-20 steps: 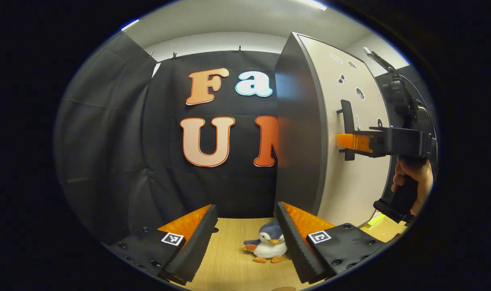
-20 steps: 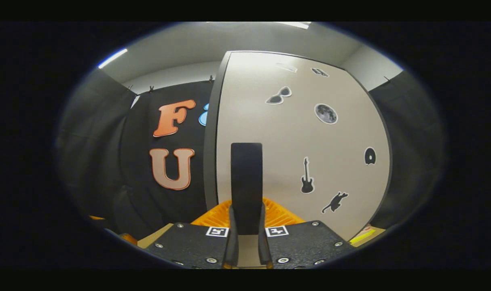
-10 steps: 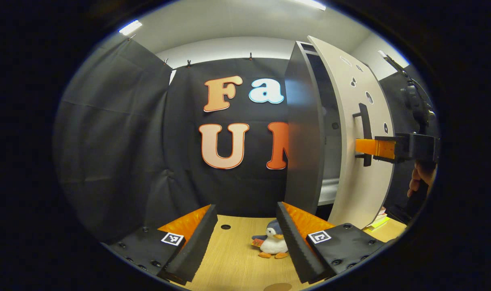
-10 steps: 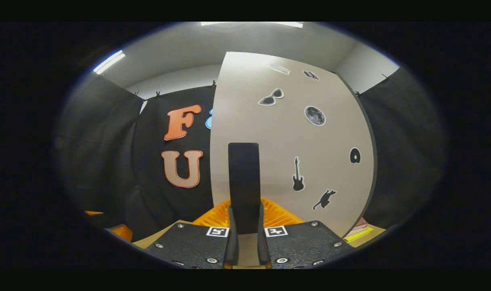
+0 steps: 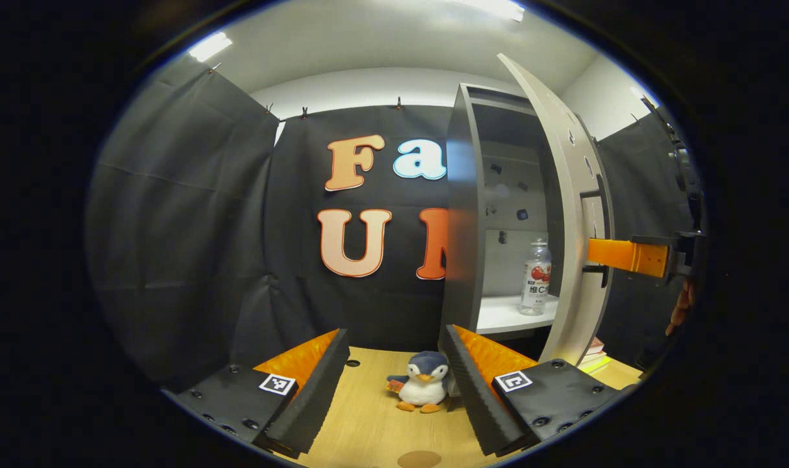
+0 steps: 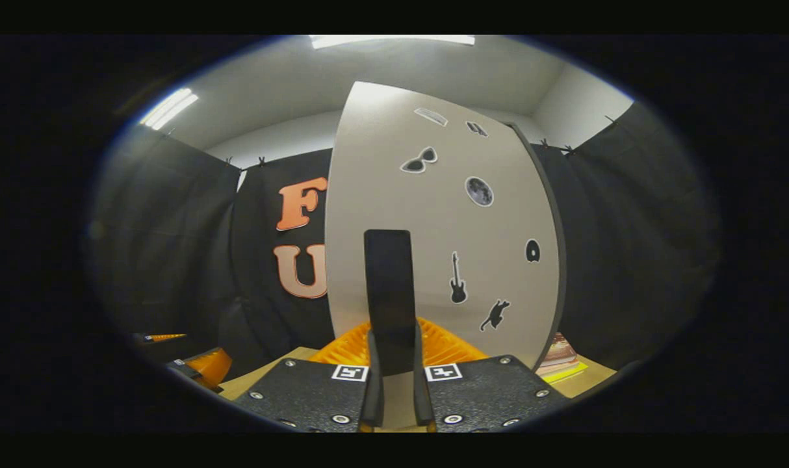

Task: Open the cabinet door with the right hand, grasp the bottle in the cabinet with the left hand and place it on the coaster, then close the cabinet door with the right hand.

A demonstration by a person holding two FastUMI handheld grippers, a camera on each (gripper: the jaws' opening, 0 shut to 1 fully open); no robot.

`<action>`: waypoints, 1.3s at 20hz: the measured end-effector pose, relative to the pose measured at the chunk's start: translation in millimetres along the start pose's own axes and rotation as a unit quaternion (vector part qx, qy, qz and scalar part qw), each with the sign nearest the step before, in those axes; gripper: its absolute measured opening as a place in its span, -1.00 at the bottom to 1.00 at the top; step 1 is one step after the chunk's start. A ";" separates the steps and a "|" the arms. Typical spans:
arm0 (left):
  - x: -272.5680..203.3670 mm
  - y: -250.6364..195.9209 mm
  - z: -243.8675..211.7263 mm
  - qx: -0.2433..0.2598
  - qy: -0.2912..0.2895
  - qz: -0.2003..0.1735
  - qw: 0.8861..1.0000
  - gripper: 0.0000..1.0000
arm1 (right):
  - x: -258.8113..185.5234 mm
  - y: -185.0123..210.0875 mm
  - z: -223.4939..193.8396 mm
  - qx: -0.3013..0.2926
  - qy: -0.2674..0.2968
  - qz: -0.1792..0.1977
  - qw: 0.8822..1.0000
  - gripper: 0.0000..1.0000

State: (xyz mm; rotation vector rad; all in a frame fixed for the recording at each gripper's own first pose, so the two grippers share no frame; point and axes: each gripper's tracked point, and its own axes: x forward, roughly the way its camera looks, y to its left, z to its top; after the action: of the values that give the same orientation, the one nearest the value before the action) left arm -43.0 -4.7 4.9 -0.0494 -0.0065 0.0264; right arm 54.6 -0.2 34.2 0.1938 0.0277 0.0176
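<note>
In the right gripper view, my right tongs (image 6: 392, 390) sit at the bottom centre of the frame, closed on the dark vertical handle (image 6: 388, 292) of the cabinet door (image 6: 433, 227), with a finger pressed against each side of the bar. The pale door face spreads across the middle of that frame, dotted with small stickers: sunglasses, a moon, a guitar, a cat. In the left gripper view, my left tongs (image 5: 394, 383) are spread wide at the bottom of the frame and hold nothing; between the fingers I see bare wooden tabletop (image 5: 368, 422) and a small plush penguin (image 5: 420, 390) standing near the right finger. At the very bottom edge, a brown round coaster (image 5: 419, 459) peeks in on the tabletop. Right of centre in this view the cabinet (image 5: 463, 214) stands with its door swung out, edge-on to me, so the interior shows. The bottle (image 5: 536, 278) stands upright on the white shelf (image 5: 511, 315) inside, clear with a red and white label, close to the door's inner edge as I see it. At the right edge of the frame the other tongs reach in to the handle, with part of a hand (image 5: 682, 304) below them. A few books (image 5: 593, 354) lie at the foot of the door.
</note>
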 end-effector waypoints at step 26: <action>-28.0 -160.5 18.7 0.004 -0.011 -0.125 0.992 0.91 | -128.3 -208.6 11.8 -0.036 -0.005 -0.118 0.992 -0.87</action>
State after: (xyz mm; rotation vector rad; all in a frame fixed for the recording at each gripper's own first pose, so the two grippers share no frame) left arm -66.9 -164.8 31.3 -0.0401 -0.0337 -0.2234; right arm -70.2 -209.7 8.9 0.1169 0.0398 -0.2185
